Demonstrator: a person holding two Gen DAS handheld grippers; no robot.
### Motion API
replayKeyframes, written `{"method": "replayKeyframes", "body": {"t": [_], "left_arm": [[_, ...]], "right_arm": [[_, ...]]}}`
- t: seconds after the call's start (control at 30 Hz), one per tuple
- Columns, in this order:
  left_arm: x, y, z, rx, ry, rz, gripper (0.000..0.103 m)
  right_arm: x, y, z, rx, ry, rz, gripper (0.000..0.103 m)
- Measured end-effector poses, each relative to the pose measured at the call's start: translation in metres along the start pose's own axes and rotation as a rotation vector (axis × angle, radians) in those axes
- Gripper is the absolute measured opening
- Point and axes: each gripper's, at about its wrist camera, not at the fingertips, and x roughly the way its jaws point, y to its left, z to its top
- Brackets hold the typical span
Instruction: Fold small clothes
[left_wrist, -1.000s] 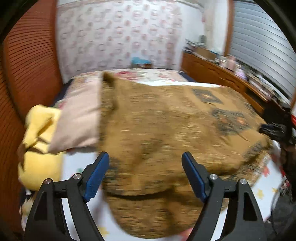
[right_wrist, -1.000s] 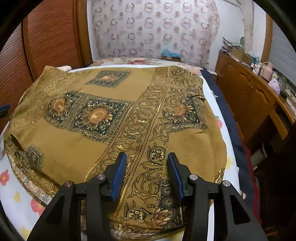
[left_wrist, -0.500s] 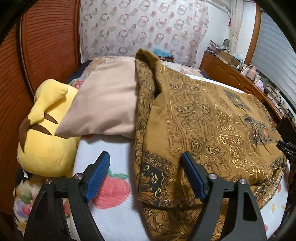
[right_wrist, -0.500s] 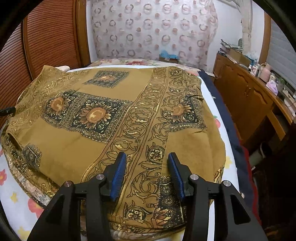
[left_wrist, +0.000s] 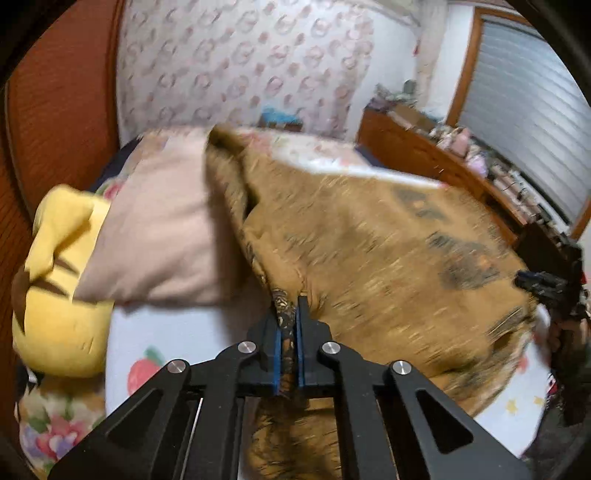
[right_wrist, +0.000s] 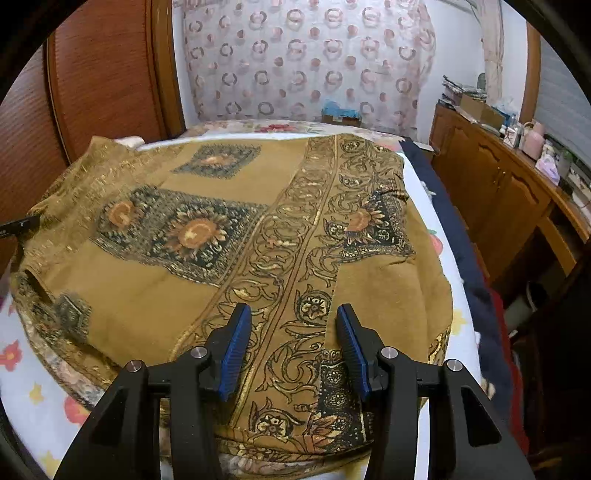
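Fingers of my left gripper pinch the patterned brown garment's edge; right gripper fingers spread above it.

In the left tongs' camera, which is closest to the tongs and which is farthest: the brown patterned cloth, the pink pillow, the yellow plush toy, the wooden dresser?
1. Brown patterned cloth: pinched in the left tongs.
2. Pink pillow: just left, beside the cloth.
3. Yellow plush toy: far left, beyond the pillow's edge.
4. Wooden dresser: far right, past the bed.

Yellow plush toy beside pink pillow.
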Motion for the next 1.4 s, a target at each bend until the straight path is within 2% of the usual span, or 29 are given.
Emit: {"method": "replayKeyframes", "body": {"t": [0.2, 0.4, 0.63, 0.87, 0.9, 0.97, 1.0, 1.03, 1.07, 1.1, 1.13, 1.2, 1.4], "left_arm": [[-0.02, -0.066, 0.054, 0.105, -0.1, -0.122, 0.006], [-0.005, -0.152, 0.099, 0.221, -0.111, -0.273, 0.006], [0.01, -0.246, 0.115, 0.373, -0.084, -0.392, 0.006], [0.021, -0.289, 0.115, 0.451, -0.058, -0.426, 0.006], [0.026, -0.293, 0.114, 0.456, -0.043, -0.423, 0.009], [0.037, -0.301, 0.111, 0.474, -0.01, -0.412, 0.026], [0.039, -0.301, 0.11, 0.477, -0.012, -0.406, 0.044], [0.04, -0.3, 0.108, 0.479, -0.017, -0.403, 0.054], [0.039, -0.297, 0.106, 0.481, -0.019, -0.405, 0.059], [0.038, -0.294, 0.104, 0.476, -0.019, -0.405, 0.071], [0.036, -0.29, 0.103, 0.469, -0.027, -0.399, 0.076], [0.031, -0.281, 0.102, 0.458, -0.056, -0.36, 0.076], [0.025, -0.235, 0.096, 0.397, -0.072, -0.285, 0.076]], "right_arm": [[-0.014, -0.009, 0.002, 0.021, -0.038, 0.005, 0.05], [-0.034, -0.021, 0.007, 0.043, -0.093, -0.012, 0.05], [-0.055, -0.031, 0.012, 0.054, -0.143, -0.034, 0.05], [-0.052, -0.032, 0.008, 0.063, -0.157, -0.035, 0.05], [-0.05, -0.033, 0.007, 0.065, -0.156, -0.036, 0.05], [-0.045, -0.034, 0.008, 0.07, -0.153, -0.038, 0.05], [-0.045, -0.035, 0.008, 0.072, -0.154, -0.036, 0.05], [-0.048, -0.037, 0.009, 0.074, -0.156, -0.036, 0.05], [-0.051, -0.036, 0.007, 0.075, -0.158, -0.036, 0.05], [-0.051, -0.036, 0.007, 0.077, -0.158, -0.035, 0.05], [-0.052, -0.039, 0.008, 0.077, -0.158, -0.033, 0.05], [-0.052, -0.039, 0.009, 0.077, -0.16, -0.029, 0.05], [-0.04, -0.027, 0.022, 0.048, -0.154, 0.006, 0.05]]}}
